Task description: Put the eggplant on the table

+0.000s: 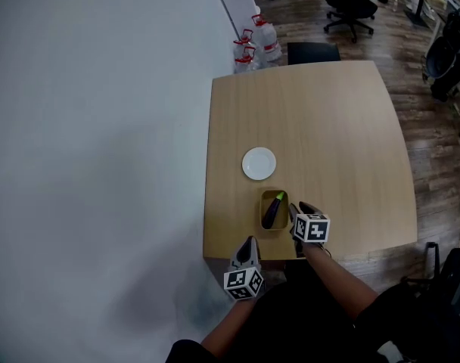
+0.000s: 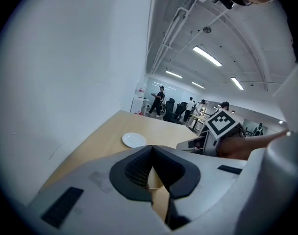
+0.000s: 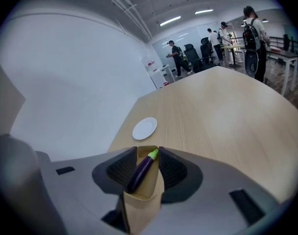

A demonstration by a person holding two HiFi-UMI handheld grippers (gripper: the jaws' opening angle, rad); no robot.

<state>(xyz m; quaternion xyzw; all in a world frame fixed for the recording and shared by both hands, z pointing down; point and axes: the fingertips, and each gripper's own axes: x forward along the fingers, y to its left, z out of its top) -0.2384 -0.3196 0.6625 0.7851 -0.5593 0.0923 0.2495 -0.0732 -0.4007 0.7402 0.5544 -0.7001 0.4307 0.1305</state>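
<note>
The eggplant lies in a small tan tray on the surface, at 6 o'clock from the white plate, so I judge the task not yet begun. The right tongs stand wide apart at the tray's 3 o'clock, gripping nothing. The left tongs are together, empty. The eggplant must be gripped, lifted out and set on bare wood.

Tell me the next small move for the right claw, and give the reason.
Probably lower the right claw straight onto the purple eggplant with the green stem and close on its middle. The eggplant lies inside the small tan rectangular tray, not on the light wooden table, and the jaws stand apart with it lined up between them.
</note>
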